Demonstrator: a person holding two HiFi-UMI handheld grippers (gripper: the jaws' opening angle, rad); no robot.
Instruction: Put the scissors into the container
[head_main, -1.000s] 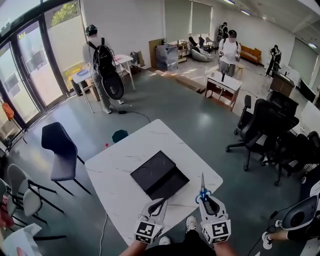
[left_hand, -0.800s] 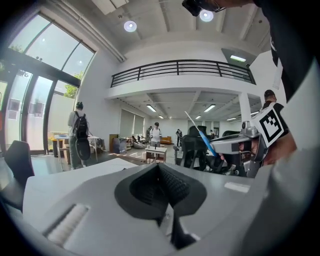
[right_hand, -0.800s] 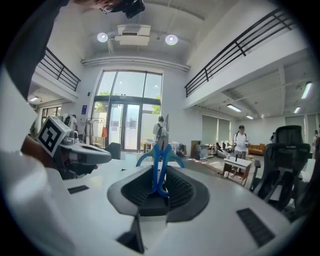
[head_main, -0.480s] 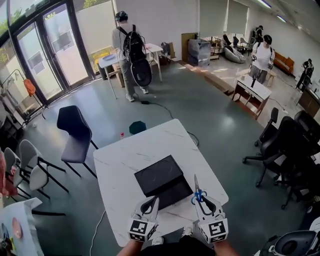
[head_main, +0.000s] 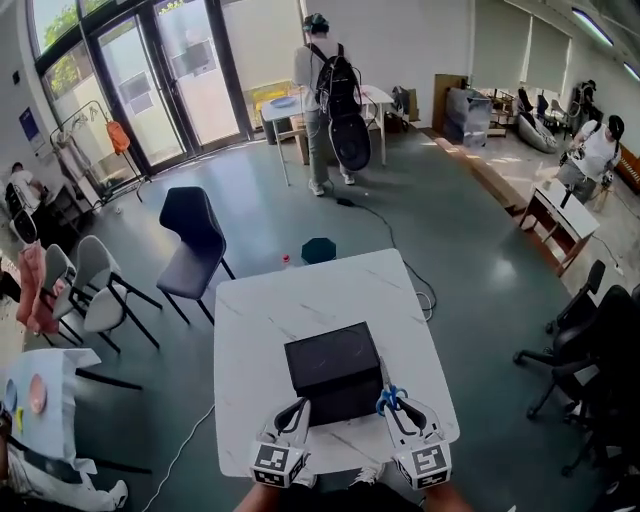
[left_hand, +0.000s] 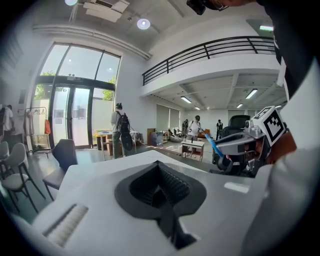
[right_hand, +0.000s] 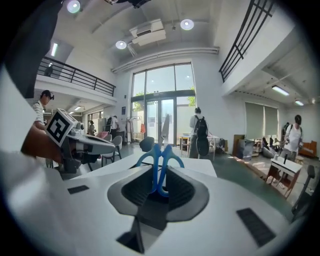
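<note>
The black container (head_main: 335, 370) is a flat dark box lying on the white marble table (head_main: 270, 320). Blue-handled scissors (head_main: 388, 398) stand with their blade pointing up, just off the box's near right corner. My right gripper (head_main: 397, 408) is shut on their handles; in the right gripper view the scissors (right_hand: 160, 167) sit between the pads of my right gripper (right_hand: 160, 184). At the box's near left corner my left gripper (head_main: 293, 415) holds nothing. In its own view the left gripper (left_hand: 159, 174) has its jaws together, and the scissors (left_hand: 215, 146) show at the right.
A dark chair (head_main: 195, 235) stands off the table's far left corner, with lighter chairs (head_main: 85, 290) further left. Black office chairs (head_main: 590, 350) are to the right. A person with a backpack (head_main: 325, 90) stands far back by a table.
The head view has swung left, so the table and box now sit squarer in front. Both grippers stay at the near edge, and the scissors sit lower, closer to the box.
</note>
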